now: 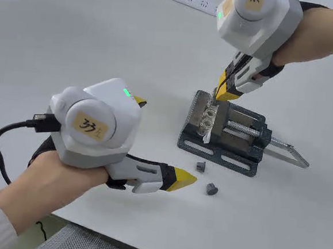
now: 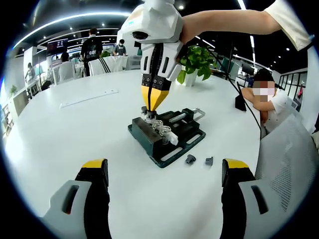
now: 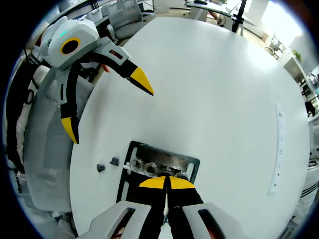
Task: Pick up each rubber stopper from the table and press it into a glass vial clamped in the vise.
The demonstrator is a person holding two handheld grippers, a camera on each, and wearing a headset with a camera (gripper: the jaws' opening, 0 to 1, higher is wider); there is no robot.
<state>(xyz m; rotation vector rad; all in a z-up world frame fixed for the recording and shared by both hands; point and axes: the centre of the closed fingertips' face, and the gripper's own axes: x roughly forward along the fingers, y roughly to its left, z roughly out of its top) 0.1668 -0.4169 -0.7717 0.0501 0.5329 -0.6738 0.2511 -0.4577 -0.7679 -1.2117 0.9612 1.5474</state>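
Two small grey rubber stoppers point(image 1: 200, 167) lie lower centre-right, just beside your released left hand-held gripper point(image 1: 168, 140); your clenched right hand-held gripper point(image 1: 222, 96) sits farther off.

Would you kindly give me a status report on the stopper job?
Left gripper open above the table. Right gripper shut, tips at the end vial in the vise. Two stoppers loose beside the vise. Path clear.
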